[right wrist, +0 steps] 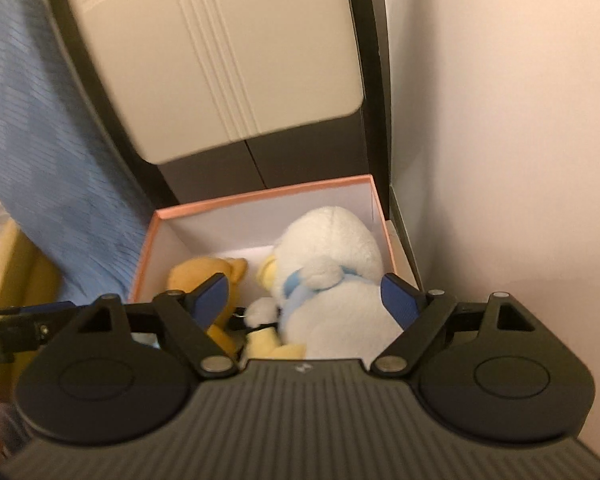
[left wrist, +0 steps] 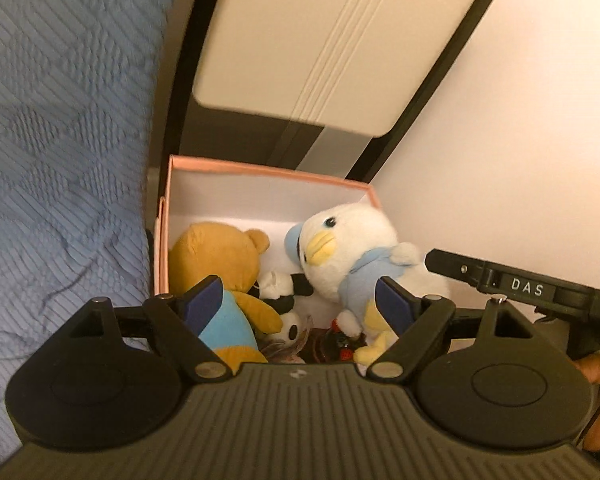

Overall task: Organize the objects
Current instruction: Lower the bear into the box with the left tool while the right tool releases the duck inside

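Observation:
A pink-rimmed box (left wrist: 260, 170) with a white inside holds soft toys; it also shows in the right wrist view (right wrist: 260, 196). In it lie a white duck toy (left wrist: 352, 248) with a blue scarf, an orange bear (left wrist: 216, 252) in a blue shirt, and a small black-and-white toy (left wrist: 288, 284) between them. The duck (right wrist: 332, 276) and the bear (right wrist: 196, 276) also show in the right wrist view. My left gripper (left wrist: 300, 300) is open and empty above the box's near side. My right gripper (right wrist: 306, 296) is open and empty above the duck.
A blue quilted bedspread (left wrist: 60, 140) lies to the left of the box. A cream padded headboard panel (left wrist: 324, 48) in a dark frame stands behind it. A pale wall (left wrist: 540, 140) is on the right. The right gripper's body (left wrist: 528, 284) shows in the left wrist view.

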The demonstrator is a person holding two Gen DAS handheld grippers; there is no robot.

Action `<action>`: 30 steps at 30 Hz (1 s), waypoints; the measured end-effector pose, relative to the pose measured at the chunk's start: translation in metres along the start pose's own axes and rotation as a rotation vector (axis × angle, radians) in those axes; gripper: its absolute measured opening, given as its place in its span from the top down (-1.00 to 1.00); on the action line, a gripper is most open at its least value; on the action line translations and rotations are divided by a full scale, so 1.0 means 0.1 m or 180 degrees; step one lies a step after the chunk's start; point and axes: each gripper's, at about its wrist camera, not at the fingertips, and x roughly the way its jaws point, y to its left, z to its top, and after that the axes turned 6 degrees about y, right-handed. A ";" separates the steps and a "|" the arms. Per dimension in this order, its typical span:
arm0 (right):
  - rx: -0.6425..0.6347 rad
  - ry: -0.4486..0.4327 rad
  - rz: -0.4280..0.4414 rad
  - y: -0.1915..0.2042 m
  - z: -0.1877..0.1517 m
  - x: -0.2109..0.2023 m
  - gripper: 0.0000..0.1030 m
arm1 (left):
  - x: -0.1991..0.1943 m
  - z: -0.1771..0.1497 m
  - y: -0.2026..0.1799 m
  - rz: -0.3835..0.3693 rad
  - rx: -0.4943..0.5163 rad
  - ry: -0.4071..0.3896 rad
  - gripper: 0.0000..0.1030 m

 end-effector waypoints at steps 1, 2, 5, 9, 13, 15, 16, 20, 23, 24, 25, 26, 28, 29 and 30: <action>-0.0007 -0.0039 0.0017 0.04 -0.04 -0.10 -0.65 | -0.09 -0.02 0.00 -0.0008 0.0011 -0.0036 -0.68; -0.0001 -0.0080 0.0031 0.08 -0.08 -0.20 -0.65 | -0.21 -0.05 -0.02 -0.0016 0.0026 -0.0076 -0.68; 0.0080 -0.0131 0.0055 0.19 -0.23 -0.44 -0.65 | -0.53 -0.14 -0.07 -0.0049 0.0090 -0.0203 -0.68; 0.0083 -0.0194 0.0026 0.34 -0.46 -0.69 -0.65 | -0.89 -0.28 -0.13 -0.0081 0.0167 -0.0335 -0.68; 0.0078 -0.0268 0.0011 0.46 -0.65 -0.95 -0.65 | -1.20 -0.46 -0.17 -0.0082 0.0249 -0.0424 -0.68; 0.0059 -0.0302 0.0006 0.52 -0.75 -1.08 -0.65 | -1.33 -0.56 -0.18 -0.0074 0.0277 -0.0463 -0.68; 0.0049 -0.0323 0.0004 0.55 -0.80 -1.14 -0.65 | -1.40 -0.60 -0.18 -0.0072 0.0282 -0.0482 -0.68; 0.0046 -0.0395 -0.0037 0.66 -0.99 -1.37 -0.65 | -1.62 -0.77 -0.13 -0.0094 0.0259 -0.0536 -0.68; 0.0060 -0.0417 -0.0065 0.74 -1.13 -1.48 -0.65 | -1.78 -0.88 -0.11 -0.0088 0.0274 -0.0564 -0.68; 0.0063 -0.0428 -0.0074 0.77 -1.18 -1.52 -0.65 | -1.84 -0.93 -0.10 -0.0100 0.0286 -0.0580 -0.68; 0.0063 -0.0434 -0.0087 0.79 -1.22 -1.54 -0.65 | -1.88 -0.95 -0.10 -0.0105 0.0293 -0.0587 -0.69; 0.0061 -0.0440 -0.0109 0.83 -1.27 -1.57 -0.65 | -1.92 -0.99 -0.09 -0.0097 0.0301 -0.0597 -0.69; 0.0048 -0.0451 -0.0123 0.89 -1.37 -1.61 -0.65 | -1.99 -1.07 -0.08 -0.0066 0.0326 -0.0619 -0.71; 0.0054 -0.0450 -0.0106 0.91 -1.41 -1.63 -0.65 | -2.02 -1.11 -0.07 -0.0061 0.0343 -0.0624 -0.72; 0.0078 -0.0443 -0.0090 0.93 -1.46 -1.64 -0.65 | -2.05 -1.14 -0.06 -0.0065 0.0343 -0.0629 -0.75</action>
